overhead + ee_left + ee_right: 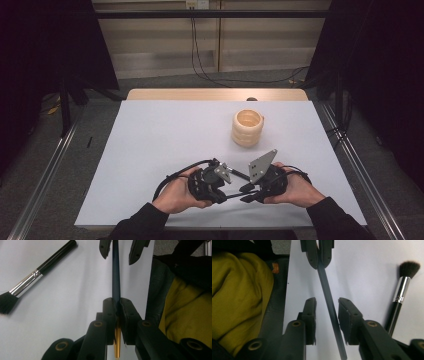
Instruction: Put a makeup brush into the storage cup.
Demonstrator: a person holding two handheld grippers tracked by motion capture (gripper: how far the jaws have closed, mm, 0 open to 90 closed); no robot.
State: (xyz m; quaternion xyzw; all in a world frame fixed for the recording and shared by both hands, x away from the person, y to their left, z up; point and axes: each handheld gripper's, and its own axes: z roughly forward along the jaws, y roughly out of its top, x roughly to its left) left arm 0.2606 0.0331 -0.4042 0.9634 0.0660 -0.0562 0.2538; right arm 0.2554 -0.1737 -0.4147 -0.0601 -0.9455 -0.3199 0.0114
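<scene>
A thin dark stick (115,277) with a gold-coloured end (117,345) is held just above the white table top near its front edge. My left gripper (116,301) is shut on it. The stick (329,305) runs on between the jaws of my right gripper (327,302), which stand open on either side without touching it. In the high view, the left gripper (222,192) and right gripper (248,192) face each other tip to tip, with the stick (235,194) between them. A black-handled brush (37,271) with a silver ferrule lies flat on the table just beyond the grippers.
A ribbed, light wooden cup (247,128) stands upright at the back right of the white table (165,140). Yellow cloth (239,297) and a dark edge lie just past the table's front edge. Metal rails run along both sides of the table.
</scene>
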